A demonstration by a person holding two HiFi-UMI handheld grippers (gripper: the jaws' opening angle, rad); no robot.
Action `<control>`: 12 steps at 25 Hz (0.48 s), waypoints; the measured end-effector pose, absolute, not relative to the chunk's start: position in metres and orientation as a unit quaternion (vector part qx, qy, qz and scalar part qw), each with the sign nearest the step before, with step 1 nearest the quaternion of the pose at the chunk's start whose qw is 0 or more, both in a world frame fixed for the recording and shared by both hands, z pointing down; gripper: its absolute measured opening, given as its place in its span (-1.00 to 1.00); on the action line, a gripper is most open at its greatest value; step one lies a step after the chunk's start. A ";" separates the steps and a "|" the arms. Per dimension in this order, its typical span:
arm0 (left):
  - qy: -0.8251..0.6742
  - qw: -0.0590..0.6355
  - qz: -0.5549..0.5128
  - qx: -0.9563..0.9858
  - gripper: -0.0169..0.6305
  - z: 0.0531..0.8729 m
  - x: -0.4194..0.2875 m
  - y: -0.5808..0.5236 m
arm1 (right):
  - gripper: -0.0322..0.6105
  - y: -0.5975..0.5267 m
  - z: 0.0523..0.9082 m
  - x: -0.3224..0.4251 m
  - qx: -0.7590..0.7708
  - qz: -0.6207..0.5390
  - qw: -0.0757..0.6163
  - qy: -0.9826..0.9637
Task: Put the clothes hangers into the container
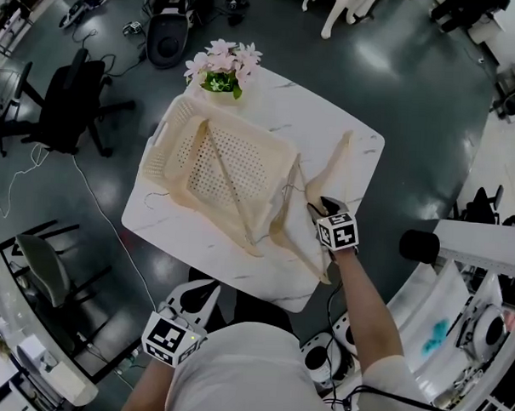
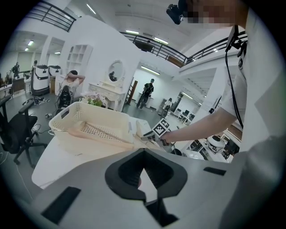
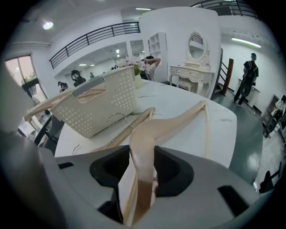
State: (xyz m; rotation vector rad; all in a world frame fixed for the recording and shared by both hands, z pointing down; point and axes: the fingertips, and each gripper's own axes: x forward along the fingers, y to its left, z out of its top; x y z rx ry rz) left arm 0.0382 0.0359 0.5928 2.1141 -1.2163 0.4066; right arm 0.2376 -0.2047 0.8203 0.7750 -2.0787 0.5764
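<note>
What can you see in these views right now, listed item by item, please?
table: one, white marble, centre of the floor.
basket: one, cream, perforated, on the table's left part.
hangers: three, pale wood; one in the basket, two on the table to its right.
flowers: one bunch, pink, at the table's far edge behind the basket.
office chair: one, black, on the floor left of the table.
left gripper: grey, by the table's near edge, fingers together, empty.
right gripper: grey, over the table's right part, fingers closed on one hanger.
</note>
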 end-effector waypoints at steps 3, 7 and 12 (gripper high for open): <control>-0.463 0.324 0.152 0.811 -0.92 0.589 0.038 0.038 | -0.34 -0.201 0.803 0.238 0.305 0.222 0.404 -0.833; -0.459 0.313 0.149 0.818 -0.92 0.583 0.034 0.037 | -0.34 -0.199 0.774 0.237 0.307 0.214 0.386 -0.843; -0.452 0.300 0.143 0.828 -0.92 0.574 0.026 0.036 | -0.34 -0.187 0.725 0.226 0.291 0.204 0.370 -0.858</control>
